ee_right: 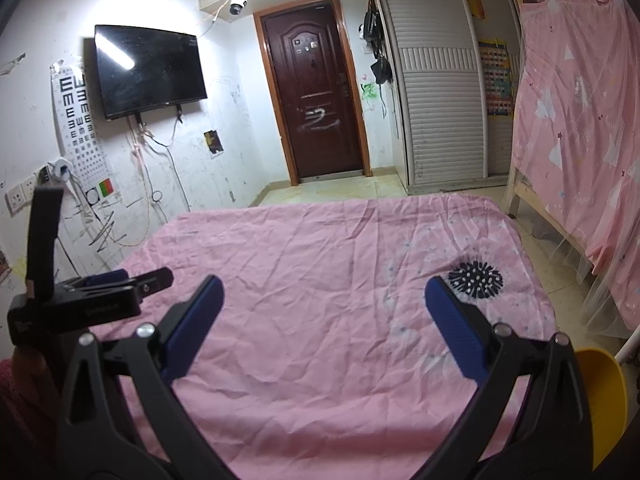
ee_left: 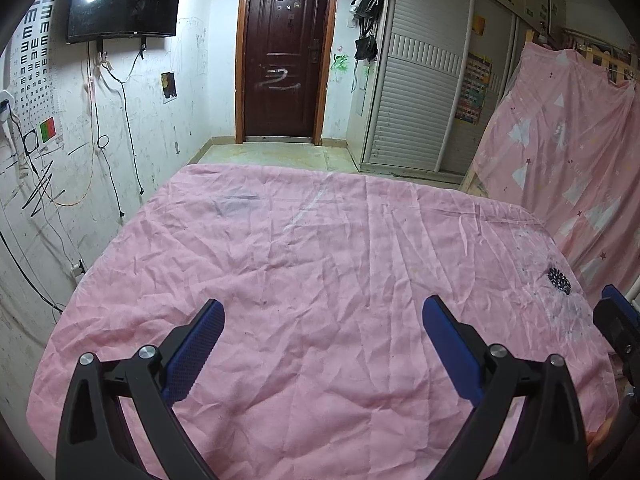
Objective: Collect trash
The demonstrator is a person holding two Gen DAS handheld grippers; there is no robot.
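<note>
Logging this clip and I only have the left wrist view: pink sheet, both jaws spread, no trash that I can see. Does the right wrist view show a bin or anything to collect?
Observer: Yes, a yellow container sits at the lower right, beside the right gripper. What is inside it cannot be seen.
Operator: Any trash on the sheet itself?
Observer: None that I can make out; the pink sheet carries only a dark printed flower.
Operator: Is the right gripper holding something?
Observer: No, its jaws stand apart with nothing between them.
Operator: And the left one, seen from there?
Observer: The left gripper appears at the left edge, side on, above the sheet.
</note>
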